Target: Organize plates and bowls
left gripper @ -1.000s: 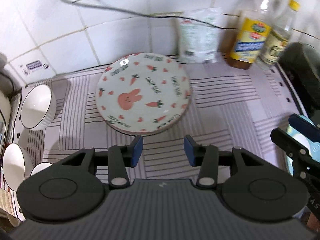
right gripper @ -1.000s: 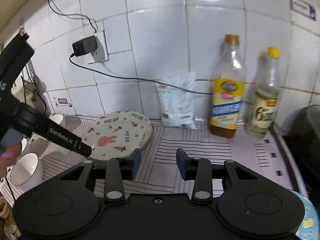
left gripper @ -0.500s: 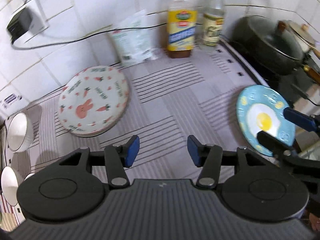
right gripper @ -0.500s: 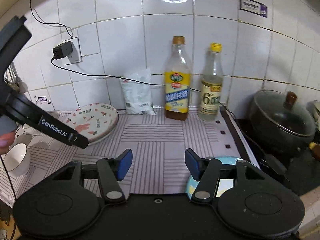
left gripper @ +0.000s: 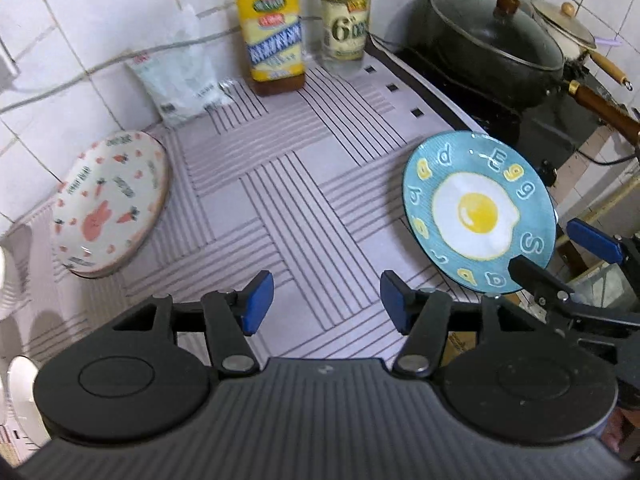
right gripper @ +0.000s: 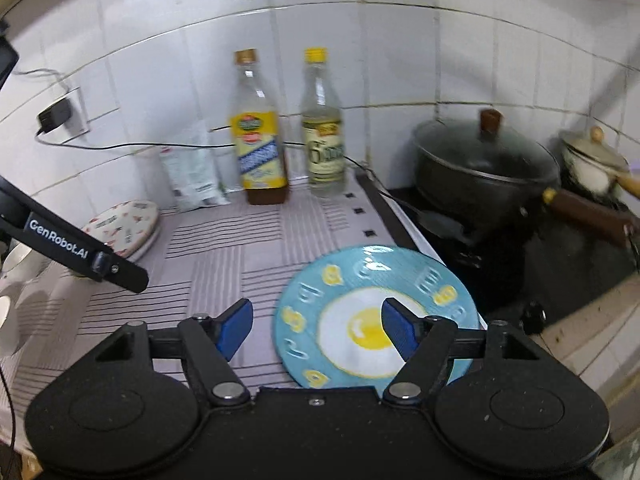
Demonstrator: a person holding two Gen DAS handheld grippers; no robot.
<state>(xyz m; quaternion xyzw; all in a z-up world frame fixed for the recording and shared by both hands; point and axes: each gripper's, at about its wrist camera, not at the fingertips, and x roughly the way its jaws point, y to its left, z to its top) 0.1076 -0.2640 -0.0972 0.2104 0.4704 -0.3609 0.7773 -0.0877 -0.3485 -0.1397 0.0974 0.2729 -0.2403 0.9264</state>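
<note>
Two grippers gaping, empty | right gripper (right gripper: 316,330) straddles egg plate (right gripper: 374,316) rim at bench (left gripper: 280,184) edge | risk: shallow pinch slips, plate drops | left gripper (left gripper: 326,300) idle.

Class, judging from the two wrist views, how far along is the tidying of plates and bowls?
Done: nothing looks stacked yet. The rabbit plate lies alone at the counter's left. In hand: the right gripper is open at the near rim of the blue egg plate, not closed on it; the left gripper is open and empty. Left: grip the egg plate, stack the plates, sort the white bowls.
</note>
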